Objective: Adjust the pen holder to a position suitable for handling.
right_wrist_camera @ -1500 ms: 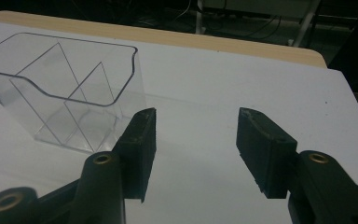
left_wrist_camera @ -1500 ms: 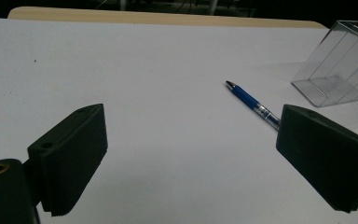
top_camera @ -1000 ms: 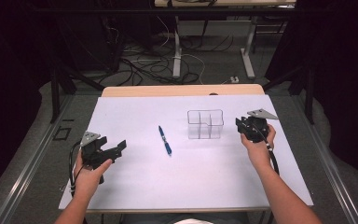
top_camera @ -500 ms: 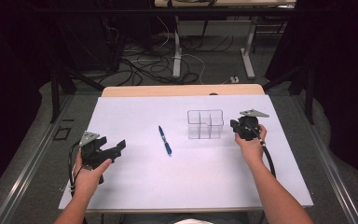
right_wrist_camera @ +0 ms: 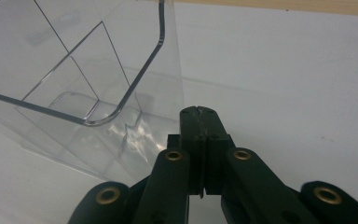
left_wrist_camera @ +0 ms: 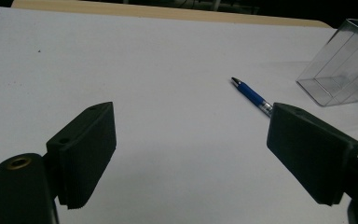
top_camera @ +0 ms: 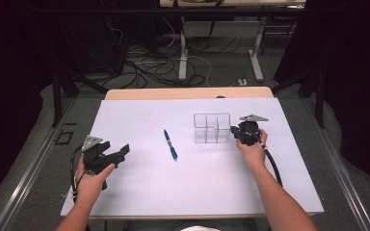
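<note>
One clear divided organizer (top_camera: 212, 128), compartments bare, beside right gripper (top_camera: 235, 132).

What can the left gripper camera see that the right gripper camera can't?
The left gripper view alone has the blue ballpoint pen lying on the sheet, framed by the left gripper with its jaws wide apart. The right gripper view alone has the right gripper with its jaws pressed together on nothing, close beside the organiser's corner. Both views share the clear plastic divided organiser box and the white paper sheet covering the table.
</note>
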